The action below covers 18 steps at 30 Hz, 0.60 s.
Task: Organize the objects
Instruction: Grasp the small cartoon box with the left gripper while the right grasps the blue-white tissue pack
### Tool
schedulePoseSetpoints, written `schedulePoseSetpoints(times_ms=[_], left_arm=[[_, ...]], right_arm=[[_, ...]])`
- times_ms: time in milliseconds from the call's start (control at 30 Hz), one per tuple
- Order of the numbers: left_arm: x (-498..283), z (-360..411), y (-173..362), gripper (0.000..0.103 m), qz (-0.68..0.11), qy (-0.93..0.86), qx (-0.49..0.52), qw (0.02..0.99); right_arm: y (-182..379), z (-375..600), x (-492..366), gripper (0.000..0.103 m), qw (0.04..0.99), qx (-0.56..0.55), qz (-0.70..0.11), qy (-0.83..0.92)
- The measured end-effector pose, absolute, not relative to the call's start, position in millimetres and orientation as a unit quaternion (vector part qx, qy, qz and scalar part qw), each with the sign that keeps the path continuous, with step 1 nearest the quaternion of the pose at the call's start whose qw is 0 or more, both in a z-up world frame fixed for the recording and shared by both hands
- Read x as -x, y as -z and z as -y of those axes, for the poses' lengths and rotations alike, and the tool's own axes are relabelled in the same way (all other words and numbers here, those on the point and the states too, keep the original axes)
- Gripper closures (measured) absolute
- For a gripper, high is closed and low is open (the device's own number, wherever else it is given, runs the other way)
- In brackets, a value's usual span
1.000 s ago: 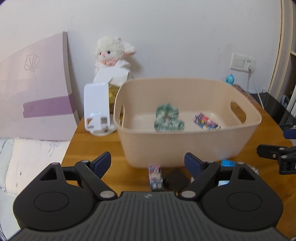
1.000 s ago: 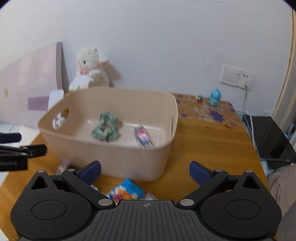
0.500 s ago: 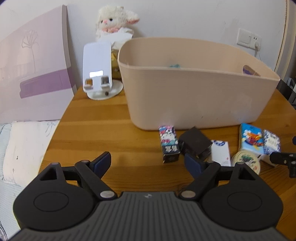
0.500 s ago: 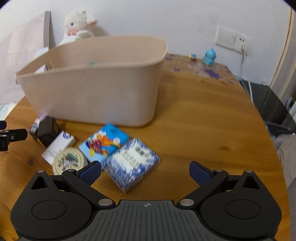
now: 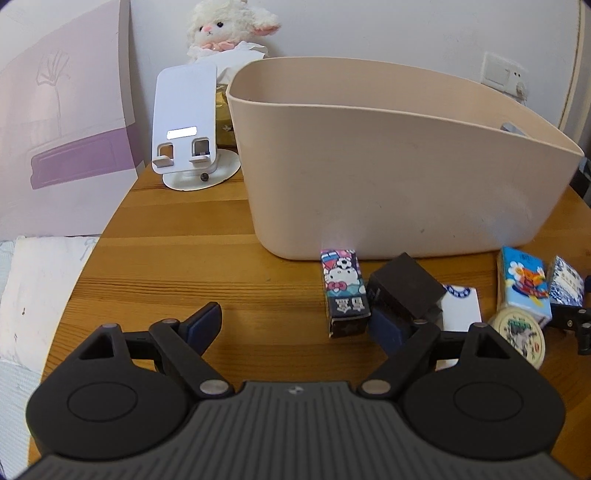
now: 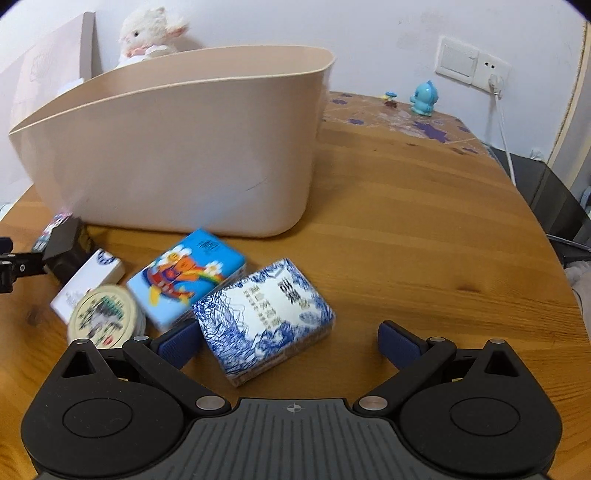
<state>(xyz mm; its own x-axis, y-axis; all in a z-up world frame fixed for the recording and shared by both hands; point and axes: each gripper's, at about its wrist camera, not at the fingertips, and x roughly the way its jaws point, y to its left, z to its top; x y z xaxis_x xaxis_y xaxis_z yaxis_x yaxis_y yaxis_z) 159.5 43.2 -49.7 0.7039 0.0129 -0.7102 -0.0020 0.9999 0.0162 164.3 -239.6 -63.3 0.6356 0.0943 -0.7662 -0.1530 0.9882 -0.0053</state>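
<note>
- The left gripper (image 5: pixel 298 325) hangs low over the wooden bench (image 5: pixel 192 266) with its jaws spread wide and nothing held between them.
- Its right pad sits just beside the near end of a black box (image 5: pixel 404 291); whether they touch I cannot tell.
- At about 12 o'clock from the left gripper, a Hello Kitty carton (image 5: pixel 343 291) lies on the bench, its far end close against the beige tub (image 5: pixel 388 166).
- At 2 o'clock, past the black box, lie a white pack (image 5: pixel 461 308), a round tin (image 5: pixel 519 336), a light-blue cartoon tissue pack (image 5: pixel 522 286) and a blue-and-white patterned tissue pack (image 5: pixel 567 282).
- The right gripper (image 6: pixel 290 341) also has its jaws wide open, gripping nothing.
- The blue-and-white patterned tissue pack (image 6: pixel 264 317) lies between the right gripper's pads, nearer the left one; contact cannot be told.
- In the right wrist view, the light-blue cartoon tissue pack (image 6: pixel 188 277) lies at 11 o'clock, touching the patterned pack, with the round tin (image 6: pixel 105 315) and white pack (image 6: pixel 88 278) at 10 o'clock.
- The beige tub (image 6: pixel 177 147) stands at 11 o'clock behind them all.
- A white phone stand (image 5: pixel 184 122) and a plush lamb (image 5: pixel 229 29) stand at 11 o'clock in the left view, beside and behind the tub.
</note>
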Motion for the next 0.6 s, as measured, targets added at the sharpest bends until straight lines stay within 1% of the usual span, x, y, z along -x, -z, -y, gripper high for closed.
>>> schedulePoseSetpoints(times_ms=[367,467,567,600], left_arm=[[-170.8,-44.4,58.2,0.017,-0.381,-0.017,0.003,0.925],[-169.6,-44.5,59.7,0.023,-0.374,-0.012,-0.001,0.927],[-170.5,-44.2,58.1,0.036,-0.372,-0.008,0.001,0.928],[-171.2,-44.0,57.3,0.041,-0.372,-0.007,0.001,0.928]], right_arm=[[64.3,242.7,-178.8,0.000,0.908,0.036,-0.411,-0.074],[64.7,242.6,-175.5,0.001,0.910,0.038,-0.406,-0.074],[64.4,243.4,-172.9,0.003,0.912,0.035,-0.402,-0.076],[64.0,243.1,-171.6,0.005,0.912,0.035,-0.401,-0.078]])
